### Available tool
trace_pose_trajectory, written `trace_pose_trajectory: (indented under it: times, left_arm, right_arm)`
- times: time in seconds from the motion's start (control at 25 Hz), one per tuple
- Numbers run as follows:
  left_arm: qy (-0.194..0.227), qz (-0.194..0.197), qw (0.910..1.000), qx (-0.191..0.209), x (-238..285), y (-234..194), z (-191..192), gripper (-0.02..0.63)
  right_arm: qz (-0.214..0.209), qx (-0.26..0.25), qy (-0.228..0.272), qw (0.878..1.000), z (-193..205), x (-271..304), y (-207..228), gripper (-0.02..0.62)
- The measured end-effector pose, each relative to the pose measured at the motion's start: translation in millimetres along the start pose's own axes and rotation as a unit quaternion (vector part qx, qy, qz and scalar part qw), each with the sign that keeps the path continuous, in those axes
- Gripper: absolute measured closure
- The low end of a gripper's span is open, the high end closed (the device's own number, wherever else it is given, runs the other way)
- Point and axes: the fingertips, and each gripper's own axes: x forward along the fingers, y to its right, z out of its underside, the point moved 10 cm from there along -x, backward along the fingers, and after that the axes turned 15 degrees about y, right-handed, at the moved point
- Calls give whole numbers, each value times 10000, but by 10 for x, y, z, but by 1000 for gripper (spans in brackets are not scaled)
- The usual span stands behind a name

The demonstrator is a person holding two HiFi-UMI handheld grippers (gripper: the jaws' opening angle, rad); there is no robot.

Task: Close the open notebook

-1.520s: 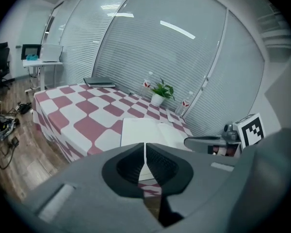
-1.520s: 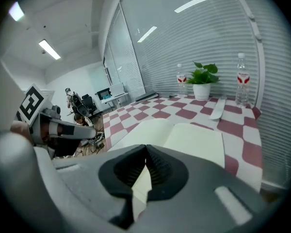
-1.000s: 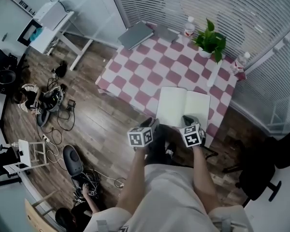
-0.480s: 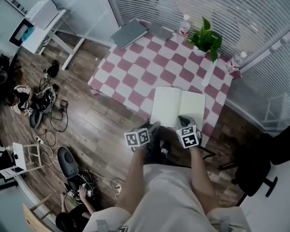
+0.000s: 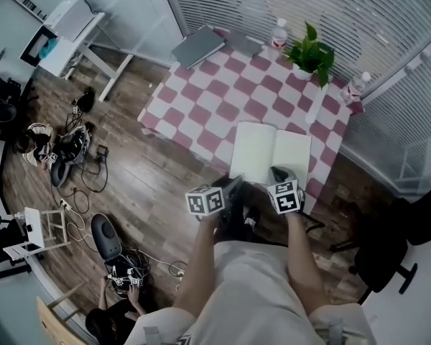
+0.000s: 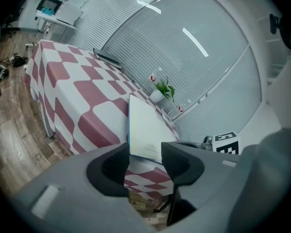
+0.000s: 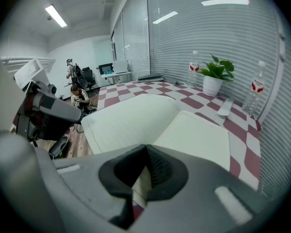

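Notebook (image 5: 271, 153) with blank cream pages lies spread open and flat at the near edge of the counter (image 5: 223, 92), which wears a red-and-white chequered cloth. Its spine runs away from the person. The left hand-held gripper (image 6: 144, 152) sits just off the book's near left corner. Its jaws have just swung wide and then narrowed a touch, so they stand released, with the left page's outer edge lined up in the gap but not pressed. The right hand-held gripper (image 7: 145, 149) is clenched tip to tip over the near edge close to the spine; whether it pinches paper I cannot tell. The step in hand looks like taking hold of the left half. To do it well, one jaw should slip under the cover itself, not a single sheet, and bite at the outer edge. The half then swings up and over the spine in an arc. The right gripper can steady the book against sliding off the counter, but it needs to clear the right page before the cover lands.
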Motion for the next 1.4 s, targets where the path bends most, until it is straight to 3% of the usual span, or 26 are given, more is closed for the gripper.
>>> trace_pose_trajectory:
  times: [0.2,0.48,0.84,1.4]
  left_arm:
    - [10,303,9991,300,-55,192,-118,390]
    - [152,929,9941,541,-54,588,-214,390]
    - [14,1641,9823,898,20,969,-235,390]
    - [-169,1928,9753,1064,107,1252,-137,390]
  right_arm:
    - [-269,-234,325,9988,-50,-109,-122,594]
    - [-750,416,1015,9911,-179,-237,-221,594]
    - [-960,334,1473,9839,-307,-475,-234,594]
    - [-932,324,1743,9797,-350,-760,-197,594]
